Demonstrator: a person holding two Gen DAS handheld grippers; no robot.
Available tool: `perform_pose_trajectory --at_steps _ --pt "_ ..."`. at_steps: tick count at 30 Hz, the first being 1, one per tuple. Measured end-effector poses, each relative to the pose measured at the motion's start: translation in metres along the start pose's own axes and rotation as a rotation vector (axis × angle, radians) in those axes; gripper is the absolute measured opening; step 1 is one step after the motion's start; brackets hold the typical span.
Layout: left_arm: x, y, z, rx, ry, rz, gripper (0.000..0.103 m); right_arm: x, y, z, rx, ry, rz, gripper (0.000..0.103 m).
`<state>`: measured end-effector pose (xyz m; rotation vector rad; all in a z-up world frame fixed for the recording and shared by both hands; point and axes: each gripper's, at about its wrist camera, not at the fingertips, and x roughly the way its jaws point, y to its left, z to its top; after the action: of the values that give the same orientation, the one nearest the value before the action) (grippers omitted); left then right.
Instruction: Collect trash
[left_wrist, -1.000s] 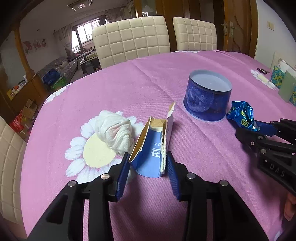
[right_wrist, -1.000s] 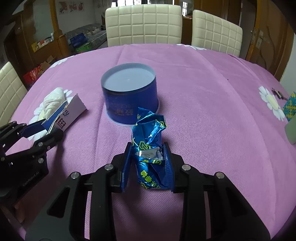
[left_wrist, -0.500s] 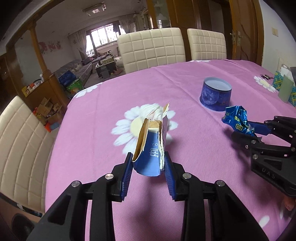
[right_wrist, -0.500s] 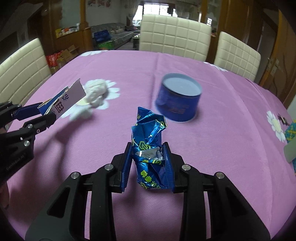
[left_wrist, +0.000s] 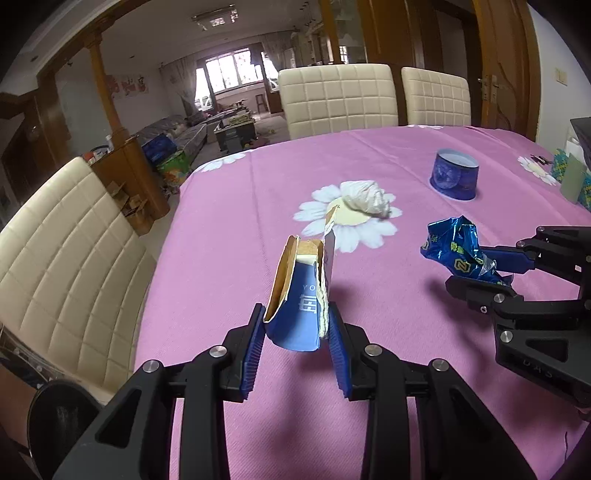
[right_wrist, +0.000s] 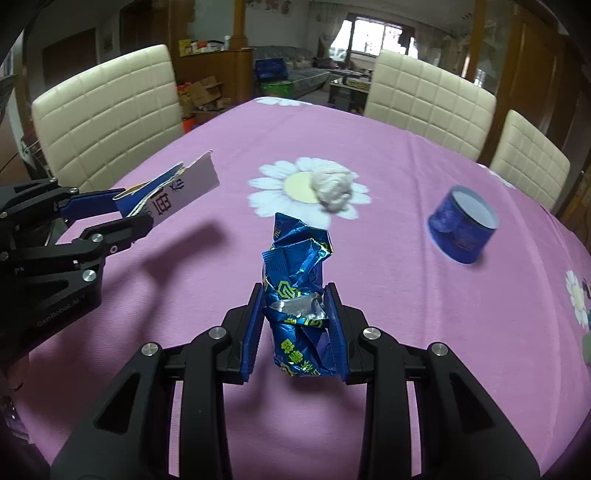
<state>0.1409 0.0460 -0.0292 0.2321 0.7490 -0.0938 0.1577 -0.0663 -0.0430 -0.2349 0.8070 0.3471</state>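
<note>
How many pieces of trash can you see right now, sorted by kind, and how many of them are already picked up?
Torn blue cardboard carton: 1, held in the left gripper
Crumpled blue foil wrapper: 1, held in the right gripper
Crumpled white tissue: 1, lying on the tablecloth
Blue round tub: 1, standing on the tablecloth
Total: 4, with 2 picked up

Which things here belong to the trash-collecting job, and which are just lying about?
Job: torn blue carton in left gripper; blue foil wrapper in right gripper; crumpled tissue.
Lying about: blue round tub; chairs.
</note>
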Motion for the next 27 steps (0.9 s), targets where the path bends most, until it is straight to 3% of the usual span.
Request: perform_pose_trajectory --at_steps 27 --pt "-0.058 0.102 -0.061 -0.127 -0.050 0.225 0.033 -0.016 0.130 0.032 -0.214 -0.067 0.100 0.034"
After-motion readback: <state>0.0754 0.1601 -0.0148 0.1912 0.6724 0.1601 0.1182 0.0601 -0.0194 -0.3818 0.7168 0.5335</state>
